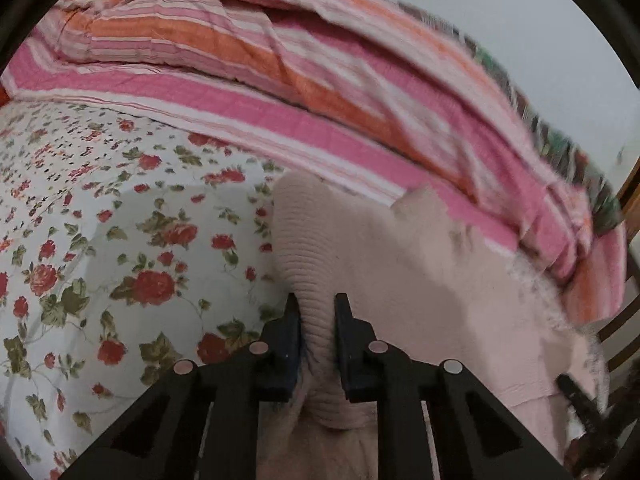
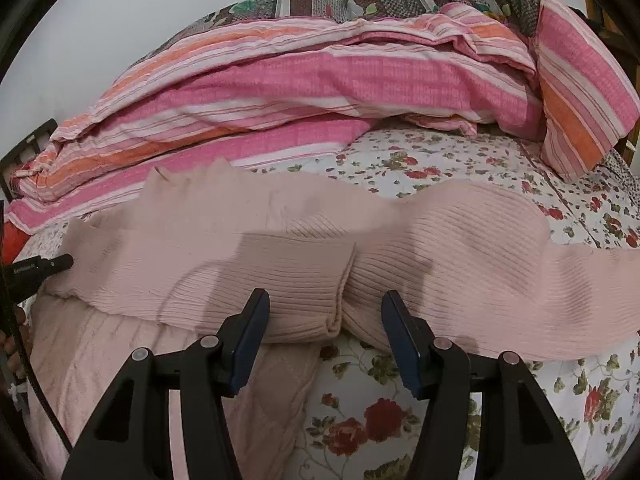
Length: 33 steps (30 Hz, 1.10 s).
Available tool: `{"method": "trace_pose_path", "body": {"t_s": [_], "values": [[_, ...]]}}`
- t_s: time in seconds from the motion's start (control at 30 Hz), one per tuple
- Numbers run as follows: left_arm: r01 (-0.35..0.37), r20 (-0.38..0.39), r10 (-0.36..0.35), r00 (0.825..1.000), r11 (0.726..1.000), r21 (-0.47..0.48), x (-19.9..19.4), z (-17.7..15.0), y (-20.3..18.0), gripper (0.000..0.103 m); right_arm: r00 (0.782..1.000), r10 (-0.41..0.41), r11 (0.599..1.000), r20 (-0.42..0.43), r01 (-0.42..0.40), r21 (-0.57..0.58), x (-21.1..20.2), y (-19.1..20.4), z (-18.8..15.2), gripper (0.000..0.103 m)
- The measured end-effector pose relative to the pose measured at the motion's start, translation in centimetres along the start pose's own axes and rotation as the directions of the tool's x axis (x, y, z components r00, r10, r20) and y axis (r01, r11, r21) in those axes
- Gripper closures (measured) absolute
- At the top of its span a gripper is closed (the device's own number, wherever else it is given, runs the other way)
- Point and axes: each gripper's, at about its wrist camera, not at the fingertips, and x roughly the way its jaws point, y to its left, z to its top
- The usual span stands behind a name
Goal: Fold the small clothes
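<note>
The pink ribbed sweater (image 2: 280,240) lies across the floral bedsheet (image 2: 460,160), in front of the striped pink-and-orange quilt (image 2: 320,80). The left gripper (image 1: 316,304) is clamped on a ribbed band of the sweater (image 1: 400,260), cloth bunched between its fingers. The right gripper (image 2: 325,302) is spread wide, holding nothing; its fingertips sit at the sweater's near edge, either side of a sleeve cuff (image 2: 332,316). A second pale pink knit garment (image 2: 120,360) lies beneath, lower left

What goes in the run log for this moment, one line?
left hand-held gripper: shut on sweater | right hand-held gripper: open, over sweater edge | sweater on floral sheet | fold unfinished
</note>
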Motion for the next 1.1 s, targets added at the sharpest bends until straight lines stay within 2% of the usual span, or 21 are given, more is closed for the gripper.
{"method": "trace_pose_path", "body": {"t_s": [0.1, 0.27, 0.33, 0.4, 0.63, 0.73, 0.83, 1.0, 1.1], "values": [[-0.036, 0.012, 0.036, 0.999, 0.999, -0.002, -0.1, -0.3, 0.2, 0.089, 1.0, 0.004, 1.0, 0.011, -0.004, 0.003, -0.4, 0.0, -0.1, 0.045], [-0.047, 0.061, 0.049, 0.997, 0.999, -0.02, -1.4, -0.2, 0.6, 0.089, 1.0, 0.02, 1.0, 0.013, -0.02, 0.014, -0.7, -0.1, -0.2, 0.045], [-0.072, 0.07, 0.074, 0.995, 0.997, -0.031, -1.5, -0.3, 0.8, 0.09, 1.0, 0.019, 1.0, 0.012, -0.019, 0.009, -0.6, 0.0, -0.3, 0.045], [-0.061, 0.065, 0.062, 0.996, 0.998, -0.021, -1.7, -0.3, 0.9, 0.09, 1.0, 0.013, 1.0, 0.01, -0.013, -0.001, -0.6, 0.1, -0.4, 0.045], [-0.089, 0.085, 0.085, 0.993, 0.995, 0.044, -2.3, -0.5, -0.3, 0.087, 1.0, 0.006, 1.0, 0.009, -0.006, -0.015, -0.6, 0.2, -0.5, 0.044], [-0.105, 0.075, 0.1, 0.992, 0.993, 0.058, -2.0, -0.6, -0.6, 0.086, 1.0, 0.014, 1.0, 0.02, -0.013, -0.025, -1.0, 0.3, -0.7, 0.041], [-0.134, 0.065, 0.129, 0.99, 0.987, 0.091, -1.6, -0.8, -1.2, 0.081, 0.999, 0.018, 0.999, 0.028, -0.017, -0.035, -1.5, 0.5, -0.7, 0.041], [-0.182, 0.067, 0.173, 0.983, 0.97, 0.162, -1.3, -1.1, -2.6, 0.068, 0.996, 0.075, 0.997, 0.047, -0.074, -0.011, -3.4, -0.2, -0.1, 0.041], [-0.197, 0.062, 0.188, 0.98, 0.962, 0.191, -1.1, -1.2, -3.1, 0.06, 0.994, 0.051, 0.999, 0.098, -0.051, 0.0, -5.6, -1.2, 0.6, 0.041]]}}
